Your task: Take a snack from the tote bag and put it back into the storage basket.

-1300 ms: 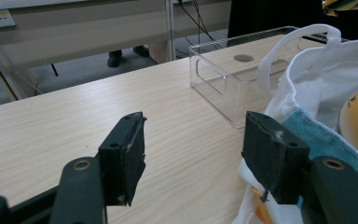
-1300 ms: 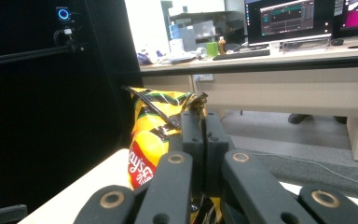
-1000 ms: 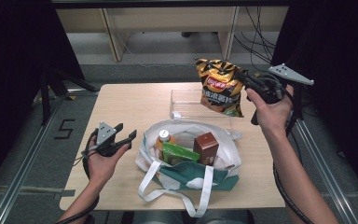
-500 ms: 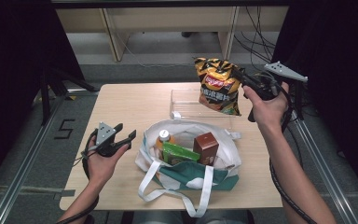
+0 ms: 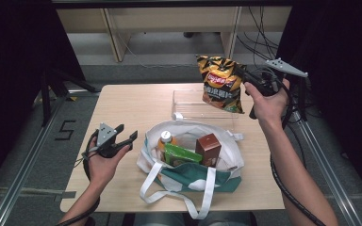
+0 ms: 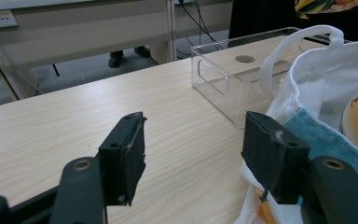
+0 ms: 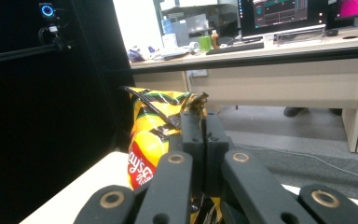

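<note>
A yellow and black chips bag (image 5: 219, 84) hangs in the air over the table's far right, above a clear plastic box (image 5: 188, 106). My right gripper (image 5: 243, 75) is shut on the bag's top right corner. In the right gripper view the closed jaws (image 7: 204, 126) pinch the crumpled top edge of the chips bag (image 7: 151, 135). My left gripper (image 5: 126, 136) is held open just left of a white and green tote bag (image 5: 226, 136), with nothing between its pads (image 6: 126, 154). The tote holds an orange-capped bottle (image 5: 166, 139), a green box (image 5: 181, 154) and a brown carton (image 5: 208, 148).
The clear box (image 6: 233, 84) stands open-topped behind the tote's white handle (image 6: 303, 46). The tote's long straps (image 5: 169, 188) trail toward the table's near edge. Bare wooden tabletop (image 5: 132, 103) lies at the left and far left. Beyond the table stand desk legs and cables.
The right hand has edged the chips bag slightly up and to the left. The left hand and the tote have stayed put.
</note>
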### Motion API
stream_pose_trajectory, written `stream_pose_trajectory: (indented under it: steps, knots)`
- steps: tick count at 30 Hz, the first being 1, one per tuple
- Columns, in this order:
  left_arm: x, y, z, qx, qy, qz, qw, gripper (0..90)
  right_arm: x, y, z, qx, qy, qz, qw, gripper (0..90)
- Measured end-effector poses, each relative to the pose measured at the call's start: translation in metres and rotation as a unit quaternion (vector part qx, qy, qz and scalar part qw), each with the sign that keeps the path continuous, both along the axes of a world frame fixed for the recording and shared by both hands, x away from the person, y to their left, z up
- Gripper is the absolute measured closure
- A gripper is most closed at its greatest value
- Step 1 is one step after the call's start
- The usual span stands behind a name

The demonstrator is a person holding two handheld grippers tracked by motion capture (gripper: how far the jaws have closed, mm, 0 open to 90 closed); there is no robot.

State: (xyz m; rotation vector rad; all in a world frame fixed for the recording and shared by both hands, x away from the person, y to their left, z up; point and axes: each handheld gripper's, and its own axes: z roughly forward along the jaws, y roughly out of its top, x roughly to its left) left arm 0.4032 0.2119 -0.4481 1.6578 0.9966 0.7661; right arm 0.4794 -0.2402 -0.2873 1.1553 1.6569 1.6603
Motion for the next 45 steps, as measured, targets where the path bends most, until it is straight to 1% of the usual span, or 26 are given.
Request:
stream_pose_trajectory:
  steps: [2, 3, 4, 5, 7, 8, 9, 11, 12, 15, 16, 18, 21, 26, 27, 28, 29, 30, 34, 36, 38, 39, 41, 43, 44, 45]
  knots:
    - [0.000, -0.001, 0.000, -0.001, -0.001, -0.001, 1.0000, 38.7, 0.002, 0.001, -0.001, 0.001, 0.005, -0.001, 1.0000, 90.0]
    - [0.000, -0.001, 0.000, 0.000, -0.001, -0.002, 1.0000, 38.7, 0.003, 0.001, -0.002, 0.001, 0.001, 0.001, 1.0000, 90.0]
    - [0.000, -0.001, 0.000, 0.000, -0.001, -0.002, 1.0000, 38.7, 0.003, 0.001, -0.002, 0.002, 0.008, 0.000, 1.0000, 90.0]
    - [0.000, -0.001, 0.000, -0.001, -0.001, -0.002, 1.0000, 38.7, 0.005, 0.001, -0.002, 0.001, 0.005, -0.002, 1.0000, 90.0]
    - [0.000, 0.000, 0.000, -0.001, 0.000, 0.000, 1.0000, 38.7, 0.006, 0.002, -0.003, 0.006, 0.011, -0.001, 0.9999, 90.0]
    - [0.000, 0.000, 0.000, -0.001, 0.000, 0.000, 1.0000, 38.7, 0.008, 0.001, -0.003, -0.001, 0.006, -0.003, 1.0000, 90.0]
    - [0.000, 0.000, 0.000, -0.001, 0.000, 0.000, 1.0000, 38.7, 0.009, 0.001, -0.003, -0.001, 0.006, -0.004, 1.0000, 90.0]
    - [0.000, 0.000, 0.000, -0.001, 0.000, -0.001, 1.0000, 38.7, 0.010, 0.001, -0.003, 0.001, 0.008, -0.004, 1.0000, 90.0]
    - [0.000, 0.000, 0.000, 0.000, 0.000, -0.001, 1.0000, 38.7, 0.010, 0.002, -0.002, 0.002, 0.015, -0.004, 0.9999, 90.0]
    - [0.000, 0.001, 0.000, -0.005, 0.001, 0.002, 1.0000, 38.7, 0.012, 0.001, -0.004, -0.001, 0.011, -0.004, 0.9999, 90.0]
    - [0.000, 0.001, 0.000, -0.004, 0.001, 0.003, 1.0000, 38.7, 0.013, 0.002, -0.004, 0.000, 0.016, -0.004, 0.9999, 90.0]
    - [0.000, 0.001, 0.000, -0.004, 0.000, 0.003, 1.0000, 38.7, 0.015, 0.001, -0.005, 0.000, 0.016, -0.007, 0.9998, 90.0]
    - [0.000, 0.001, 0.000, -0.005, 0.000, 0.001, 1.0000, 38.6, 0.016, 0.003, -0.004, 0.007, 0.019, -0.008, 0.9998, 90.0]
    - [0.001, 0.001, 0.000, -0.003, 0.001, 0.001, 1.0000, 38.6, 0.020, 0.004, -0.005, -0.002, 0.016, -0.007, 0.9998, 90.0]
    - [0.000, 0.002, 0.000, -0.003, 0.001, 0.001, 1.0000, 38.6, 0.020, 0.004, -0.005, 0.002, 0.023, -0.011, 0.9997, 90.0]
    - [0.000, 0.002, 0.000, -0.002, 0.000, 0.001, 1.0000, 38.6, 0.023, 0.004, -0.006, -0.003, 0.014, -0.009, 0.9999, 90.0]
    - [0.000, 0.002, 0.000, -0.002, 0.001, 0.002, 1.0000, 38.6, 0.023, 0.005, -0.006, 0.005, 0.019, -0.011, 0.9998, 90.0]
    - [0.001, 0.002, 0.000, -0.002, 0.001, 0.002, 1.0000, 38.6, 0.023, 0.005, -0.005, 0.003, 0.023, -0.009, 0.9997, 90.0]
    - [0.001, 0.001, 0.000, -0.003, 0.001, 0.000, 1.0000, 38.6, 0.027, 0.005, -0.003, 0.001, 0.016, -0.007, 0.9999, 90.0]
    - [0.001, 0.001, 0.000, -0.004, 0.000, 0.000, 1.0000, 38.6, 0.027, 0.006, -0.001, 0.004, 0.022, -0.008, 0.9997, 90.0]
    - [0.001, 0.001, 0.000, -0.004, 0.001, 0.000, 1.0000, 38.6, 0.029, 0.006, 0.000, -0.002, 0.013, -0.011, 0.9999, 90.0]
    - [0.001, 0.001, 0.000, -0.004, 0.000, 0.000, 1.0000, 38.6, 0.030, 0.006, 0.000, 0.001, 0.017, -0.011, 0.9998, 90.0]
    - [0.001, 0.002, 0.000, -0.003, 0.000, 0.001, 1.0000, 38.6, 0.033, 0.006, 0.000, -0.001, 0.014, -0.012, 0.9998, 90.0]
    - [0.000, 0.002, 0.000, -0.004, 0.001, 0.001, 1.0000, 38.6, 0.034, 0.007, 0.000, 0.009, 0.024, -0.015, 0.9996, 90.0]
    - [0.001, 0.002, 0.000, -0.003, 0.001, 0.001, 1.0000, 38.6, 0.036, 0.007, -0.001, 0.004, 0.018, -0.012, 0.9998, 90.0]
    - [0.001, 0.002, 0.000, -0.004, 0.001, 0.002, 1.0000, 38.6, 0.036, 0.007, -0.001, 0.005, 0.020, -0.015, 0.9997, 90.0]
